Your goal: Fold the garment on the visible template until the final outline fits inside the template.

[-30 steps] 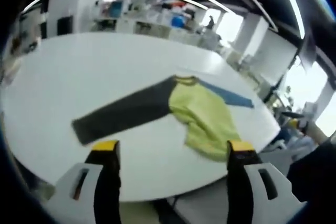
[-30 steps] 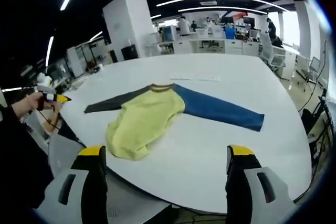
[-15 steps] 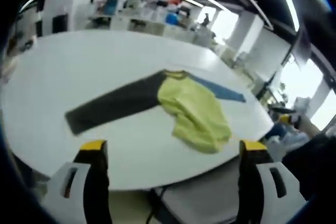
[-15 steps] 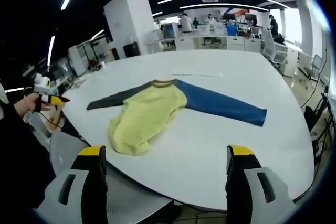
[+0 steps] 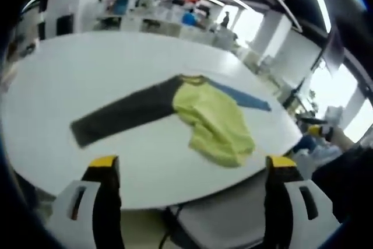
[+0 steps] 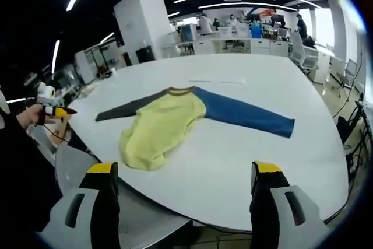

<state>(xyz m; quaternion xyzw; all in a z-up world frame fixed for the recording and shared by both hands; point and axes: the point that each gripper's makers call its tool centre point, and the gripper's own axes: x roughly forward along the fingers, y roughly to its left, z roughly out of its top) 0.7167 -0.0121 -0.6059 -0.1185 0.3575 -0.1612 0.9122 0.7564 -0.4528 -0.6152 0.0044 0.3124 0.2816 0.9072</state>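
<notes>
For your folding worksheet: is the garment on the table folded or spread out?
Spread out. The garment lies on the white table with its blue sleeve and dark sleeve stretched to opposite sides.

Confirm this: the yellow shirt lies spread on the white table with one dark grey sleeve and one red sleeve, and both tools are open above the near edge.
Not quite: the second sleeve is blue, not red, as the right gripper view shows. The rest holds: the yellow shirt lies spread on the white table with a dark grey sleeve, and the left tool and right tool are open.
</notes>
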